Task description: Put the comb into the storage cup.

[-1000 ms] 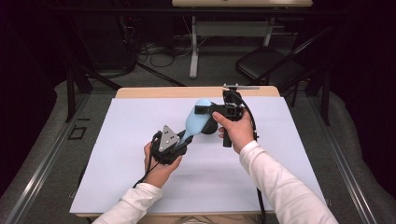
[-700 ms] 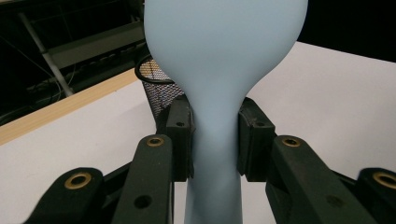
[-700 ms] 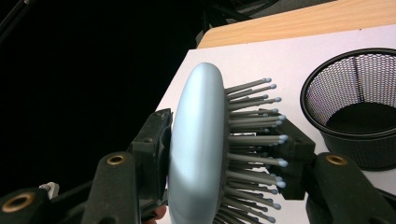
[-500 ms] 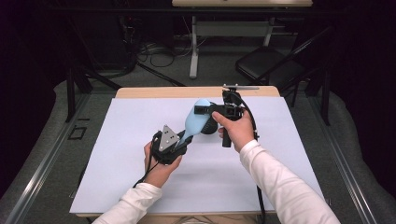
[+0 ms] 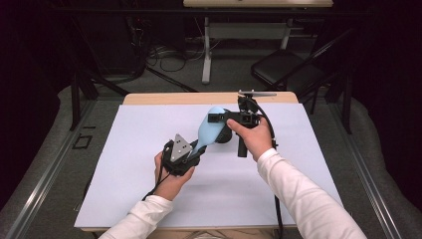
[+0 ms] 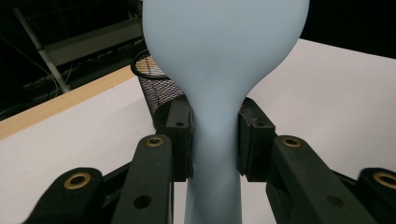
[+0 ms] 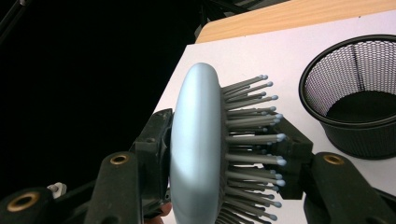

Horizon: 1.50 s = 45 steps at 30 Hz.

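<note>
A pale blue hairbrush is held above the middle of the white-covered counter, gripped at both ends. The left gripper is clenched on the brush's narrow handle; in the left gripper view the two jaws press against either side of the handle, with the wide head rising beyond them. The left hand comes in from the bottom of the high view, forearm in a white sleeve, pointing the gripper forward and to the right.

The right gripper is closed across the brush head. In the right gripper view one jaw sits on the smooth rounded back and the other among the bristles. The right hand reaches in from the right, wrist bent so that the gripper points leftward toward the brush.

A black mesh basket stands on the counter just beside the brush head, partly hidden under it in the high view.
</note>
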Motion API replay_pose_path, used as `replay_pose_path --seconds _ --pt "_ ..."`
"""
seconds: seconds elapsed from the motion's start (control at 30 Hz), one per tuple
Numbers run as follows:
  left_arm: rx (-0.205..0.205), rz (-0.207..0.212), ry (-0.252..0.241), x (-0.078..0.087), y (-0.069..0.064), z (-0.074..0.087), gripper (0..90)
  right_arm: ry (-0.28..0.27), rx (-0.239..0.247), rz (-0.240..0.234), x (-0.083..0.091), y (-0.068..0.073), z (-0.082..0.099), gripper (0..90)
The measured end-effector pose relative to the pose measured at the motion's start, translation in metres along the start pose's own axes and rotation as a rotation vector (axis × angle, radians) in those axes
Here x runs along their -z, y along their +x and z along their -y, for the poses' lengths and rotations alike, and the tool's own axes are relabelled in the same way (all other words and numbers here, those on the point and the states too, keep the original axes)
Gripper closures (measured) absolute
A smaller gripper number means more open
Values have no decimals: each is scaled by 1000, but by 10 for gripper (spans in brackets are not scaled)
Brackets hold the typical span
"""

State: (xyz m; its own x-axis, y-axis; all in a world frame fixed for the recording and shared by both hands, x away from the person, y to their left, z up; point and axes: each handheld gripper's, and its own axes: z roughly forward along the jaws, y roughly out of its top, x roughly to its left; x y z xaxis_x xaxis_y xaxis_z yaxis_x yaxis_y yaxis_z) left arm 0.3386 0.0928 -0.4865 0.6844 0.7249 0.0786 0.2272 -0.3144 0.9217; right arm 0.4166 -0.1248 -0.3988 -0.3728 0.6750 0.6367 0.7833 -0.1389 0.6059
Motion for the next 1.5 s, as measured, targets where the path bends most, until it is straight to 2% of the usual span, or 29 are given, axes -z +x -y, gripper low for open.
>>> replay_pose_path --seconds 0.33,0.93,1.5 --pt "-2 5 2 0 0 0 697 14 -27 -9 0 -1 -1 491" --pt "7 20 -12 -1 -1 1 658 12 -34 -19 2 -2 -2 501" --pt "27 35 -20 -2 -1 1 551 6 -30 -25 2 -3 -2 504"
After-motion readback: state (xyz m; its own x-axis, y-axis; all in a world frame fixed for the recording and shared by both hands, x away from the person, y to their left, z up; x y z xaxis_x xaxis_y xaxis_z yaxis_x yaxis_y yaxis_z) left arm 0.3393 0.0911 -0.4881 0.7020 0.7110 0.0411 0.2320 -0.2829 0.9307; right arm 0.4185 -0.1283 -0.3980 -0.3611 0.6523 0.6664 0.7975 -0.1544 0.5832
